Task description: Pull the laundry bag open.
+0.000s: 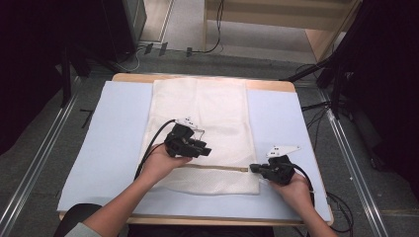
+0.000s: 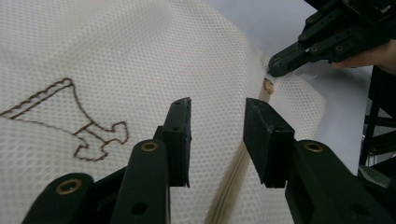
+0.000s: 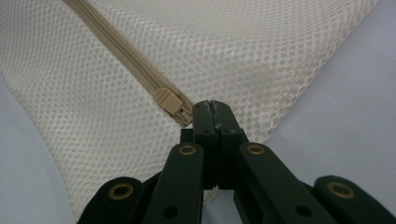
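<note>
Left gripper: jaws apart, empty, poised over the zipper of the mesh laundry bag on the blue mat. Right gripper: clamped at the zipper's end, beside the slider. Step: bracing the bag. Next, likely: left must close on cloth or slider.

Left gripper hovers with jaws partly apart, while right gripper has jaws pressed together.

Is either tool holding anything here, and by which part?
The right tool is shut on the mesh bag, pinching its edge at the zipper's end. The left tool stands open over the bag, gripping nothing.
</note>
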